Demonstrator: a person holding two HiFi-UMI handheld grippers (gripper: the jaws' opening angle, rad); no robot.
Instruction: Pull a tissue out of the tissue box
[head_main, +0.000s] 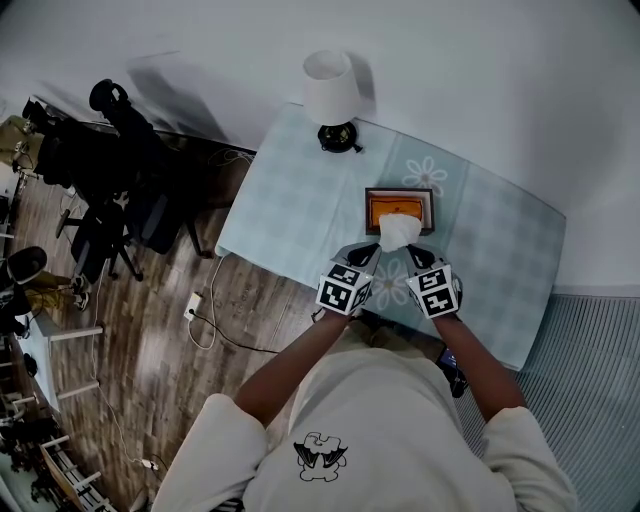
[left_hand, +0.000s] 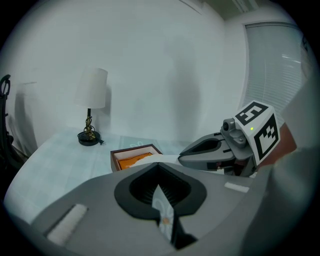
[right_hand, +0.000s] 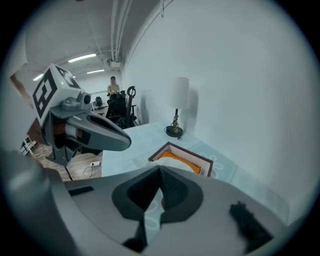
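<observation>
Cream shirt (head_main: 380, 430) and two bare forearms fill the bottom of the head view, each hand carrying a gripper over the near side of the table (head_main: 290, 200). Left gripper (head_main: 372, 252) and right gripper (head_main: 414, 254) point toward each other with their tips close together, and the tissue (head_main: 399, 230) sits bunched between them as a white, crumpled tuft above the near rim of the box (head_main: 432, 210). Its lower part still reaches into the box opening. Both gripper views show the jaws pressed together, with a strip of white tissue right at the tips, so each gripper pinches the tissue. The box is a low dark-brown frame with an orange inside, lying flat on a pale blue checked cloth with flower prints. A lamp (head_main: 331, 95) with a white shade and dark base stands at the far edge of the table, well apart from the box. Left of the table, on the wooden floor, are a dark chair (head_main: 120, 170) and a loose cable (head_main: 215, 310).
</observation>
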